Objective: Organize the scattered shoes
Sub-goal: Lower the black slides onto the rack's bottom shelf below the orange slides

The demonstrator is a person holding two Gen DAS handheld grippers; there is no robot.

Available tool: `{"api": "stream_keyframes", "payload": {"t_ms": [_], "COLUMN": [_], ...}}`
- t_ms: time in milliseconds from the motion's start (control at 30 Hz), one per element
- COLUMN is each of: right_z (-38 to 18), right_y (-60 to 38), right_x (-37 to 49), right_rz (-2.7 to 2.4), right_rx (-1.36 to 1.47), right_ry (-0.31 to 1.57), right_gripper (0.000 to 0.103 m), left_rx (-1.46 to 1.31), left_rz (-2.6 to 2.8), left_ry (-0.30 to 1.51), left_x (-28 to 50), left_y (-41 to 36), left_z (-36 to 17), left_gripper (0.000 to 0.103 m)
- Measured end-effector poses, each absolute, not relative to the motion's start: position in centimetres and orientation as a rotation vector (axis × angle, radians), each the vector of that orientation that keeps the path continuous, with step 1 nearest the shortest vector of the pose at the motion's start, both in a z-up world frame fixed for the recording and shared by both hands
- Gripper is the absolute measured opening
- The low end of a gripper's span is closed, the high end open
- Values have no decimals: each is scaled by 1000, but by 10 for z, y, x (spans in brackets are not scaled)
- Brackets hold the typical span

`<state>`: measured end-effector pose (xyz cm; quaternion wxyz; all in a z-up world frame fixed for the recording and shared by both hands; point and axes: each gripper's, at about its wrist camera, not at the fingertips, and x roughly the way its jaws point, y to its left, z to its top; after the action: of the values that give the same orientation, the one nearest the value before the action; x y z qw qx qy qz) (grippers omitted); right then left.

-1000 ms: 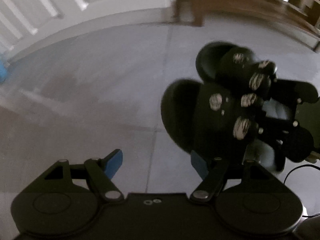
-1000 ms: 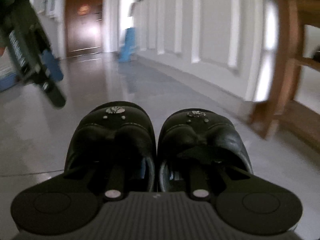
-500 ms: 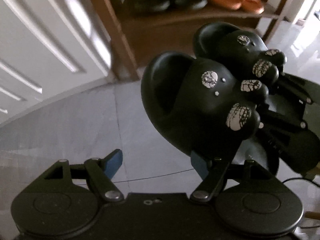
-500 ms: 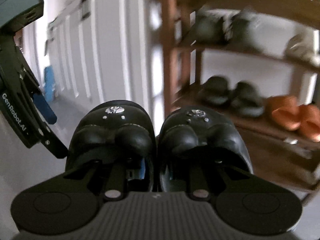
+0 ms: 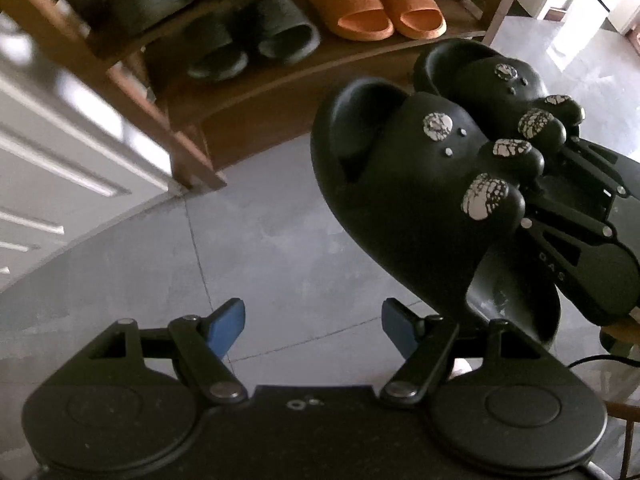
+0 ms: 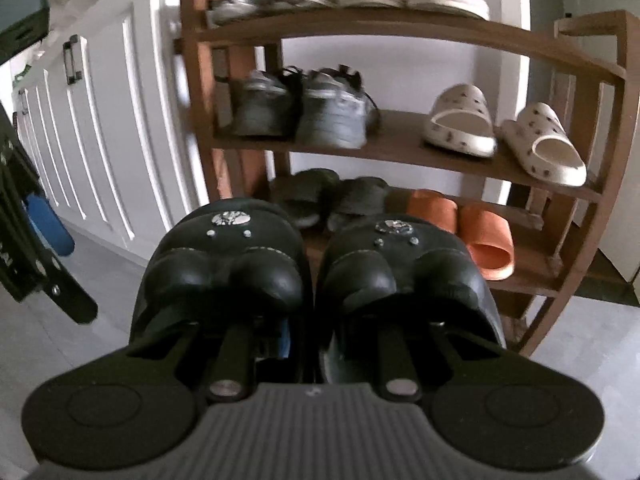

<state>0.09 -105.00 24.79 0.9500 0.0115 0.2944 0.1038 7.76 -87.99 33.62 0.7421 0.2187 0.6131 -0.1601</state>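
Observation:
My right gripper (image 6: 308, 320) is shut on a pair of black slippers (image 6: 224, 264) with white-patterned knobs, pressed side by side. Its fingers reach into the two openings and the fingertips are hidden. The pair hangs in the air in front of the wooden shoe rack (image 6: 400, 28). In the left wrist view the same slippers (image 5: 400, 168) float at the right, above the grey floor. My left gripper (image 5: 312, 320) points down at the floor beside them, open, with nothing between its blue pads (image 5: 224, 324).
The rack's low shelf (image 5: 260, 80) holds dark slides (image 5: 248, 40) and orange slides (image 5: 372, 4). Grey sneakers (image 6: 304, 112) and cream slides (image 6: 500, 132) stand on the middle shelf, and more shoes on top. White panelled doors (image 6: 100, 140) run along the left of the rack.
Both grippers have risen and swung toward the shoe rack, which now fills the right wrist view. The black slippers stayed in the right gripper. The left gripper stayed open.

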Motion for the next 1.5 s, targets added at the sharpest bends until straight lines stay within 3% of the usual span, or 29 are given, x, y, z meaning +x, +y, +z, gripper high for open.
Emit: {"api": "stream_keyframes", "payload": {"t_ms": [200, 467, 800, 933, 1500], "right_z": [224, 173, 57, 20, -57], "right_y": [-1084, -1092, -1128, -1143, -1156], "right_x": [21, 55, 109, 140, 273], "right_rz": [177, 74, 4, -24, -53], "right_rx": [61, 114, 147, 125, 2], "right_ry": [540, 563, 662, 625, 627], "right_gripper": [24, 24, 24, 24, 24], "left_rx": [522, 514, 488, 489, 416], "left_rz": [-360, -335, -296, -266, -255], "left_ry": [1321, 1332, 1332, 1255, 1180], "left_x": [115, 160, 204, 219, 253], "left_y": [-910, -929, -965, -971, -972], "left_z": [318, 253, 100, 65, -4], "left_gripper": [75, 75, 76, 75, 75]}}
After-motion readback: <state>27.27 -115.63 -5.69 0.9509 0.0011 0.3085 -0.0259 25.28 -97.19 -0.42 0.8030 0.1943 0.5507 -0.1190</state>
